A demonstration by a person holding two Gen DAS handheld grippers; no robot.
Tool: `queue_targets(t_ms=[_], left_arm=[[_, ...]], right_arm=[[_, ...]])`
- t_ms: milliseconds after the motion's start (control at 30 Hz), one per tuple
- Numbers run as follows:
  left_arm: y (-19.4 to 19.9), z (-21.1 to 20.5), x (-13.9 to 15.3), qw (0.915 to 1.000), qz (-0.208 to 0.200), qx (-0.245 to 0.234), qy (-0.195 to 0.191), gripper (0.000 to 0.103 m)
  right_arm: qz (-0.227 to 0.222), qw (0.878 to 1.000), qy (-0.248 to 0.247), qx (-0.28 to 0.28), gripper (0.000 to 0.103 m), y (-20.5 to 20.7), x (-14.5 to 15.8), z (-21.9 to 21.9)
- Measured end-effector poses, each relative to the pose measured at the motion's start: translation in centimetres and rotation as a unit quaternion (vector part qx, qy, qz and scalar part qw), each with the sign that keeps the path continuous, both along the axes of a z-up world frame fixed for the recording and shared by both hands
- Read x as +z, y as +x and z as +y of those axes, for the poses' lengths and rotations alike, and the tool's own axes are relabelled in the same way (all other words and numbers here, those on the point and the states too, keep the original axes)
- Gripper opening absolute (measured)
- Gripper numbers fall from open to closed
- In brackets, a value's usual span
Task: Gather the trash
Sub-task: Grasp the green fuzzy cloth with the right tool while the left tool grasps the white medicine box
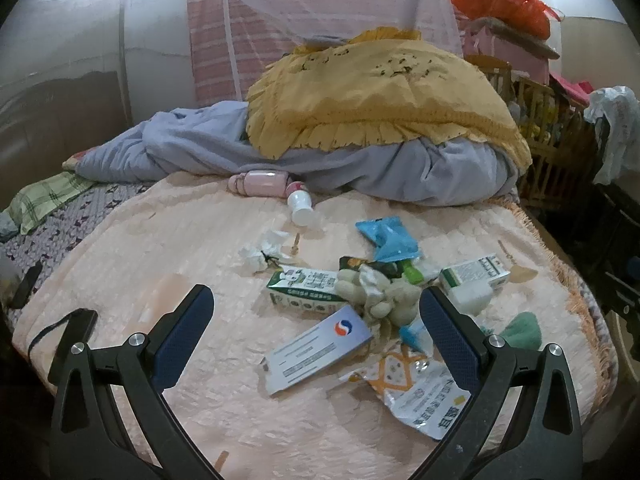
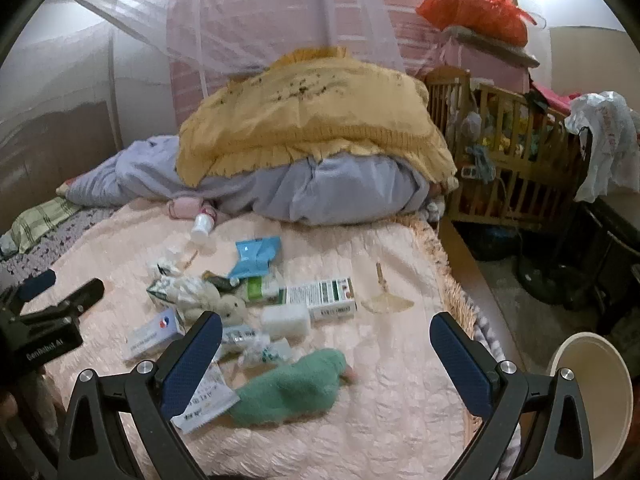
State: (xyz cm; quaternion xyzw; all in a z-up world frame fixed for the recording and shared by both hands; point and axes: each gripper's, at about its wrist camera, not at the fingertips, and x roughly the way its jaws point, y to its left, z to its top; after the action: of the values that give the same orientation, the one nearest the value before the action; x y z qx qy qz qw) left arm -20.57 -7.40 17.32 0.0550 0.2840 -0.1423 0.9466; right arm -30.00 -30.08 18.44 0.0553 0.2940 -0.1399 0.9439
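Trash lies scattered on a peach bedspread (image 1: 160,240): a green milk carton (image 1: 304,286), a blue wrapper (image 1: 388,238), a white card with a red-blue logo (image 1: 320,350), an orange-patterned packet (image 1: 412,388), crumpled tissue (image 1: 260,254) and a white bottle (image 1: 300,204). My left gripper (image 1: 316,308) hangs open above the card, holding nothing. In the right wrist view my right gripper (image 2: 326,336) is open over a green sock (image 2: 292,388), near a green-and-white box (image 2: 320,296) and a white foam block (image 2: 286,320). The left gripper (image 2: 60,292) shows at the left edge.
A yellow frilled cover (image 1: 360,96) over grey bedding (image 1: 360,168) fills the back of the bed. A wooden crib (image 2: 512,152) stands to the right. A white bin (image 2: 592,396) sits on the floor at lower right. A phone with a strap (image 1: 76,328) lies at the bed's left.
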Motion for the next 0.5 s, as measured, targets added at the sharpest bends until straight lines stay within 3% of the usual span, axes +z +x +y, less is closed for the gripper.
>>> queue_targets(t_ms=[300, 500], left_arm=[[1.4, 3.6, -3.0, 0.9988, 0.037, -0.004, 0.03, 0.102], [2.3, 5.3, -5.5, 0.996, 0.075, -0.023, 0.043, 0.102]], right_arm=[[0.068, 0.997, 0.026, 0.025, 0.103, 0.6, -4.1, -1.0], [0.109, 0.989, 0.083, 0.052, 0.103, 1.7, -7.6, -1.5]])
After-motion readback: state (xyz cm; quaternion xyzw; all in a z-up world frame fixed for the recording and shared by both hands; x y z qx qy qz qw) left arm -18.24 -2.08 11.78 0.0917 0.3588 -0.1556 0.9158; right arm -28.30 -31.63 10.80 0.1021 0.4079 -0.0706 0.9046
